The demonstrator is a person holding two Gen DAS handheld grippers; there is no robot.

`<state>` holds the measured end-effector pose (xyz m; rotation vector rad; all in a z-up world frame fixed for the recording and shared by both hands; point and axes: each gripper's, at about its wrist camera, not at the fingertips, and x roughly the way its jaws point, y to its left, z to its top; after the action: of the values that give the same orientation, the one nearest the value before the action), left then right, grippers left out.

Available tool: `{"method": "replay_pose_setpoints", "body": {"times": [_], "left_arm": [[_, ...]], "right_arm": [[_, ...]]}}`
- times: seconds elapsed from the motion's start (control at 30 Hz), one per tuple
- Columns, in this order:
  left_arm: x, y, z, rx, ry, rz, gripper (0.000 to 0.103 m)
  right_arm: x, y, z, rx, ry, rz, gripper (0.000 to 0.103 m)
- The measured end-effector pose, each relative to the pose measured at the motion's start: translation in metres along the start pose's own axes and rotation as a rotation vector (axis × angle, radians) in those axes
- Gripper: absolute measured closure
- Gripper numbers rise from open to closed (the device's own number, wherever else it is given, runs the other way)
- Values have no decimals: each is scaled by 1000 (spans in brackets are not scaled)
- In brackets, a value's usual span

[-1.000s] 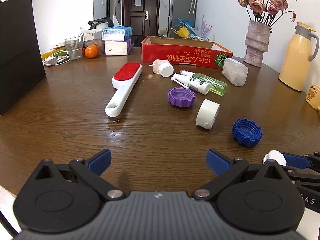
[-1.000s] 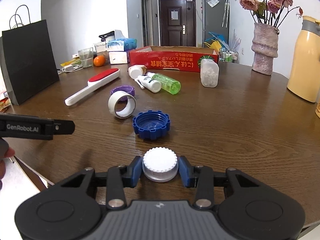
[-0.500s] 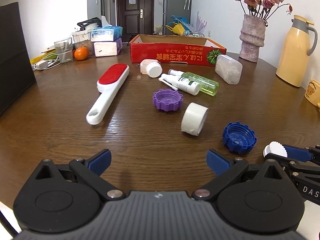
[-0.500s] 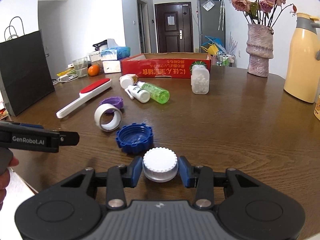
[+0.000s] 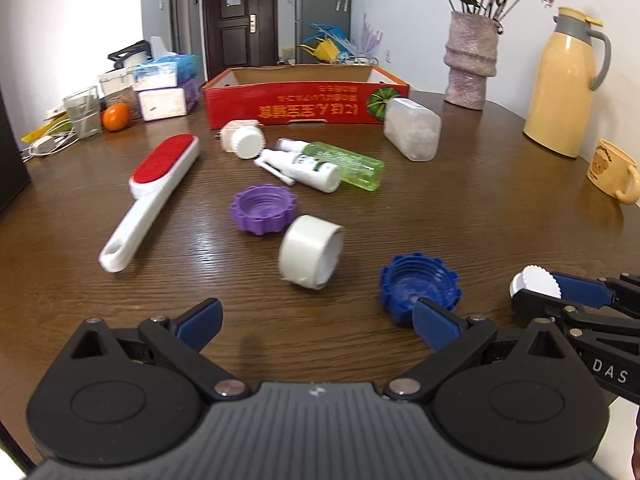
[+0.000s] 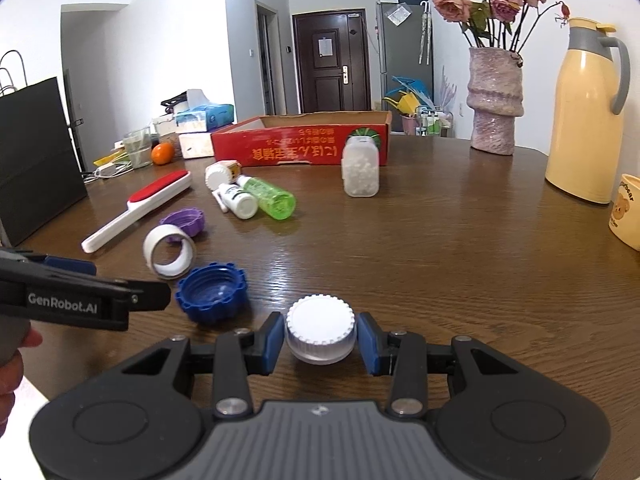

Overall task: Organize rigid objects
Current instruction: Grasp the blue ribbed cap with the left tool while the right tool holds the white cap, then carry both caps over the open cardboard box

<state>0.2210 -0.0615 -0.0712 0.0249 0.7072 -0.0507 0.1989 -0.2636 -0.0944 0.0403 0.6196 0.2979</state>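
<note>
My right gripper (image 6: 321, 340) is shut on a white ribbed cap (image 6: 320, 334), held just above the table; it shows at the right of the left wrist view (image 5: 536, 282). My left gripper (image 5: 318, 322) is open and empty, its right finger beside the blue cap (image 5: 418, 290). Ahead lie a white tape roll (image 5: 310, 251), a purple cap (image 5: 263, 214), a red-and-white lint brush (image 5: 154, 196), a green bottle (image 5: 348, 166), white bottles (image 5: 306, 168) and a clear box (image 5: 412, 134). The red cardboard tray (image 5: 304, 102) stands behind them.
A vase (image 5: 472, 62), a yellow thermos (image 5: 564, 84) and a yellow mug (image 5: 614, 176) stand at the right. A black bag (image 6: 36, 160), a glass (image 5: 82, 114), an orange (image 5: 116, 117) and tissue boxes (image 5: 166, 86) are at the back left.
Both grippers have moved forward over the table towards the objects. The right gripper still holds the white cap; the left stays open.
</note>
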Motion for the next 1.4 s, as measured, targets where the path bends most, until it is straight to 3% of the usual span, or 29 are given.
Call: {"method": "replay_pose_setpoints", "body": {"times": [0.8,0.9,0.97,1.13,1.4], "left_arm": [[32,-53,13,56,58,-24,1],[34,-56,12,59,63,-30,10],[35,-57,12,58,72,-38,26],[34,-56,13,57,64,-50,47],[33,-55,14,70,55,-73,49]], "right_arm": [[11,-42,2,13,-10,17,64],[11,-42,2,12,-11,22,64],[12,-43,1,14,-10,25,64],[12,-43,0,17,-6,26,64],[12,-40,3,8,-9,21,64]]}}
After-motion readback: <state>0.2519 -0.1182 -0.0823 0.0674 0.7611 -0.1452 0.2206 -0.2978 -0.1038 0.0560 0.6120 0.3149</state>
